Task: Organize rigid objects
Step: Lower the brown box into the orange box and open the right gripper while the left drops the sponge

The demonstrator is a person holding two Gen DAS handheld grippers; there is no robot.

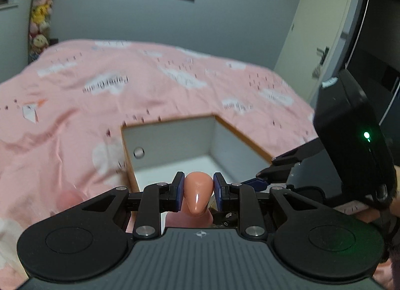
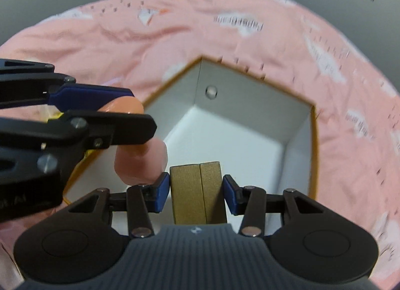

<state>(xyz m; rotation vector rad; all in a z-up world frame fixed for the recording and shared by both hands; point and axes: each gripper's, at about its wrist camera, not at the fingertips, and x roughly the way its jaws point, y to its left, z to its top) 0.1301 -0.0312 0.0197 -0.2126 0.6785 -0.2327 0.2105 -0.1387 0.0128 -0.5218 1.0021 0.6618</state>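
Over the empty white box [image 2: 295, 140], left gripper [image 1: 198, 191] at 9 o'clock clamps a peach piece [image 1: 197, 195], right gripper [image 2: 196, 191] clamps a gold block [image 2: 197, 195]; neither deposited yet.

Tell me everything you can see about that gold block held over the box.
The gold rectangular block looks matte and finely textured, like painted wood or card, with a straight seam down its length, so it may be two slabs side by side. It stands roughly upright, clamped between the blue pads of the right gripper, whose jaws press its two sides. It hangs above the open white box with a tan rim, touching nothing else.
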